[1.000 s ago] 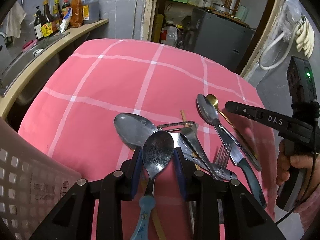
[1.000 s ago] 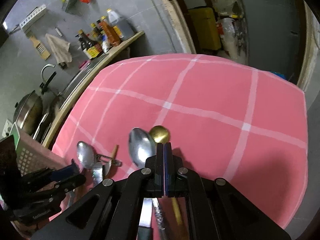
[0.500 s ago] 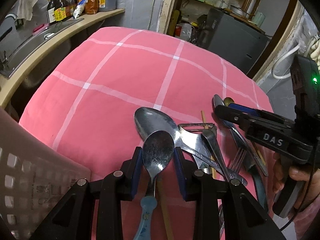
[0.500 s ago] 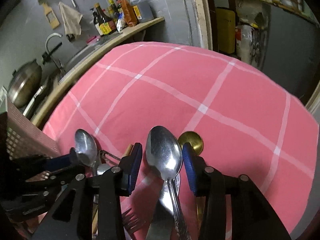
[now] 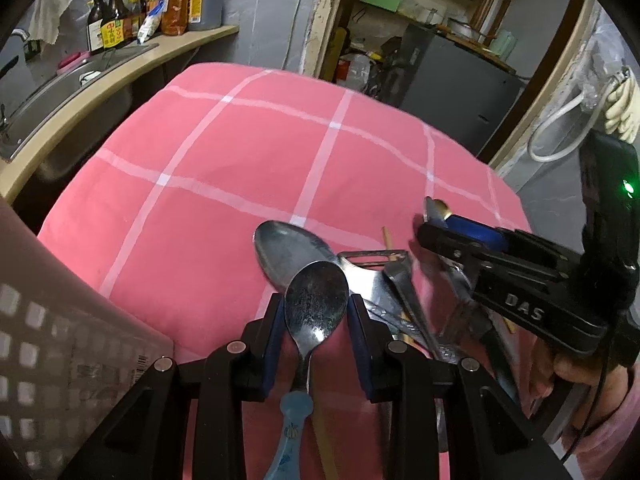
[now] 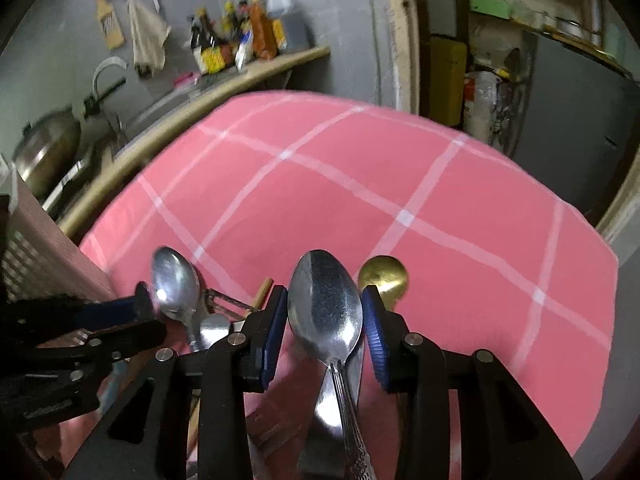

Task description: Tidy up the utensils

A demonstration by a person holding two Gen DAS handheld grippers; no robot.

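Observation:
My left gripper (image 5: 316, 312) is shut on a blue-handled spoon (image 5: 316, 304), its bowl between the blue pads. A bigger steel spoon (image 5: 286, 254) and a peeler (image 5: 370, 258) lie just ahead in the utensil pile on the pink checked cloth (image 5: 240, 168). My right gripper (image 6: 325, 320) stands open around the bowl of a large steel spoon (image 6: 325, 304), with a gap on each side. A gold spoon (image 6: 383, 276) lies just to its right. The right gripper also shows in the left wrist view (image 5: 430, 226), low over the pile.
A perforated plastic basket (image 5: 60, 344) stands at the near left. A counter with bottles (image 5: 156, 12) and a sink runs along the left. A dark cabinet (image 5: 452, 76) stands beyond the table's far edge. The left gripper shows in the right wrist view (image 6: 144, 312).
My right gripper opened from shut and came down around the large steel spoon. My left gripper kept hold of the blue-handled spoon and shifted little.

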